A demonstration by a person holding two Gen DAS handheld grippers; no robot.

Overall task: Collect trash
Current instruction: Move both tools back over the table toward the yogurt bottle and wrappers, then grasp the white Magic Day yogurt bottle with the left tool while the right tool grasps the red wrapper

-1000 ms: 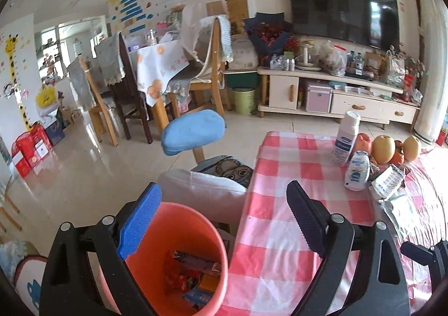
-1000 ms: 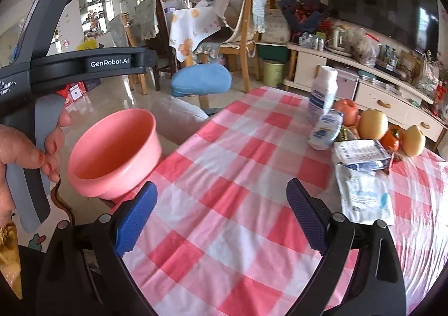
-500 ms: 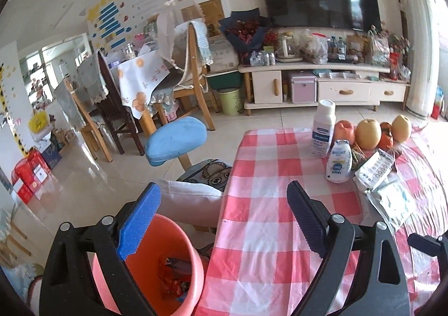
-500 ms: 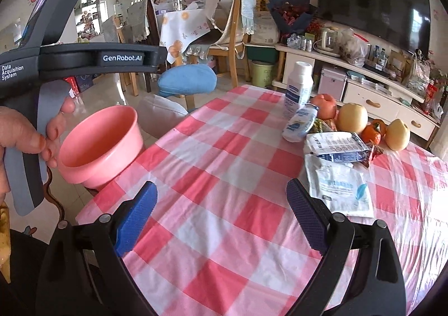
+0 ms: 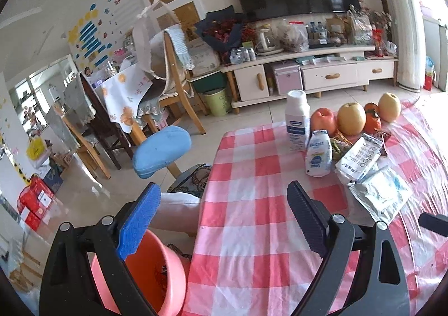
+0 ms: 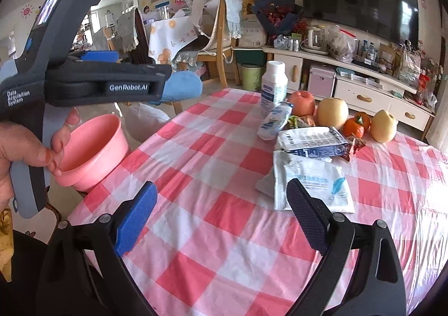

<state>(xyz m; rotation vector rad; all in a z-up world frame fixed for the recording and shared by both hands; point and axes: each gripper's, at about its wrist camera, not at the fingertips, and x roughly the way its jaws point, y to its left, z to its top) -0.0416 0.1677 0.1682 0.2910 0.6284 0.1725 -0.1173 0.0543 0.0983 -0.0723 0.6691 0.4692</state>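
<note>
The right hand-held gripper (image 6: 221, 218) hovers low over the near part of the desk (image 6: 212, 232), its jaws spread wide with nothing between them. The left hand-held gripper (image 5: 224, 218) is likewise wide and empty, poised over the desk's left edge. Just beside that edge, off the desk, sits a pink bin (image 5: 165, 279) with a few wrappers in it; in the right wrist view a hand (image 6: 25, 145) grips the left tool's handle in front of the bin (image 6: 92, 145). Further in, right of centre, lie a white pouch (image 6: 313, 181) and a blue-and-white packet (image 6: 310, 142) overlapping it, with a crumpled red wrapper (image 6: 354, 146) beside them. Beyond stand a squeeze tube (image 6: 275, 120) leaning on a white bottle (image 6: 274, 86), then fruit (image 6: 333, 111) in a row.
</note>
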